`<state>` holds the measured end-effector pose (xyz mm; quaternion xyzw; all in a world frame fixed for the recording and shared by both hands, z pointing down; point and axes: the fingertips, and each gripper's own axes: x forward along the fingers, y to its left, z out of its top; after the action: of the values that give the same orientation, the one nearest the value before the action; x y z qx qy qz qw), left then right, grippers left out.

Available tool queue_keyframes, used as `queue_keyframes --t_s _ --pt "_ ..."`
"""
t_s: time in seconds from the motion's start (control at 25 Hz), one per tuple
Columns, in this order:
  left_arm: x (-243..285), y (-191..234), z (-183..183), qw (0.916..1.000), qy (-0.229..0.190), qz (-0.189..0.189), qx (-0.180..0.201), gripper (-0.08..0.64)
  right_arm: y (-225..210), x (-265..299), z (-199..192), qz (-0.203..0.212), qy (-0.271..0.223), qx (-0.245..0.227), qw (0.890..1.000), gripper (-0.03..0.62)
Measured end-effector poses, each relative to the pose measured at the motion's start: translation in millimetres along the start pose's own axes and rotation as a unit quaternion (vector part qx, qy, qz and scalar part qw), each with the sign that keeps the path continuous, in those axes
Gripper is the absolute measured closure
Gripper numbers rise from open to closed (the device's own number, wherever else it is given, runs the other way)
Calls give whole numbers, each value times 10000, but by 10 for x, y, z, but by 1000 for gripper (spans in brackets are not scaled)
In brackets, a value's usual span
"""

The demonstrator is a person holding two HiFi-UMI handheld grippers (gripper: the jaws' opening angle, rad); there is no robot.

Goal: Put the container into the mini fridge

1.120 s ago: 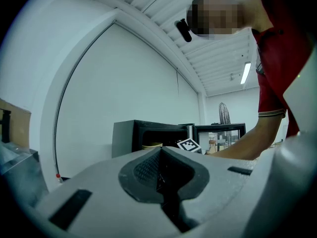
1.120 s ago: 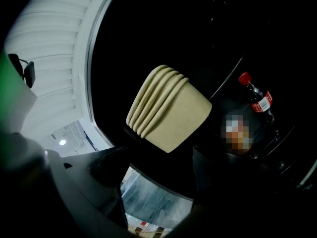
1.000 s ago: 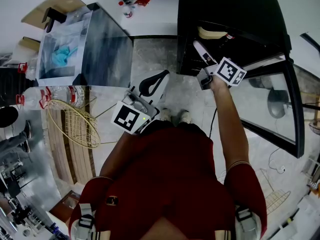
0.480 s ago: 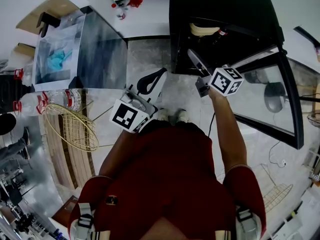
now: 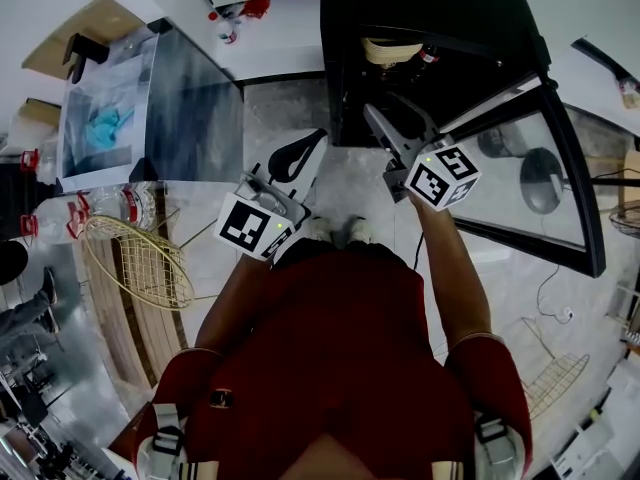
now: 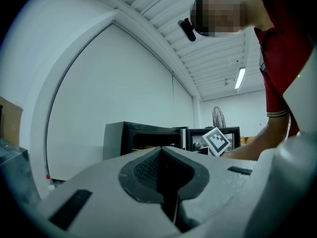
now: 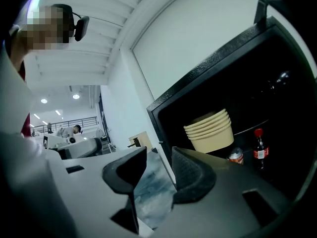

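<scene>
The container [image 5: 392, 52], a stack of beige bowls, stands on a shelf inside the open black mini fridge [image 5: 440, 8]. In the right gripper view the container [image 7: 210, 129] sits ahead of the jaws, inside the mini fridge [image 7: 208, 78]. My right gripper [image 5: 385, 120] hangs just outside the fridge opening. The right gripper [image 7: 159, 157] has its jaws closing, with nothing between them. My left gripper [image 5: 312, 143] is held low by my body, shut and empty. The left gripper [image 6: 161, 155] points toward the fridge [image 6: 143, 138].
The fridge's glass door [image 5: 530, 158] swings open at the right. A small cola bottle [image 7: 258, 148] and a can [image 7: 236, 156] stand beside the container. At the left are a grey cabinet [image 5: 190, 88], a wire basket [image 5: 140, 258] and water bottles [image 5: 90, 208].
My right gripper has drawn back out of the fridge opening toward my body, and its jaws stand narrower. The left gripper has hardly moved.
</scene>
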<state>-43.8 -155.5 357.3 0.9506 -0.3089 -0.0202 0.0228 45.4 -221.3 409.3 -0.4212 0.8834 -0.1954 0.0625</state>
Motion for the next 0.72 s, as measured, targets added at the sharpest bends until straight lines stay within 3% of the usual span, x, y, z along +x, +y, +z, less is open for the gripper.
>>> queue_keyframes --t_s 0.72 --pt "65 -174 82 9993 -240 -272 -42 554 592 -400 250 -33 -368 -984 9945 578"
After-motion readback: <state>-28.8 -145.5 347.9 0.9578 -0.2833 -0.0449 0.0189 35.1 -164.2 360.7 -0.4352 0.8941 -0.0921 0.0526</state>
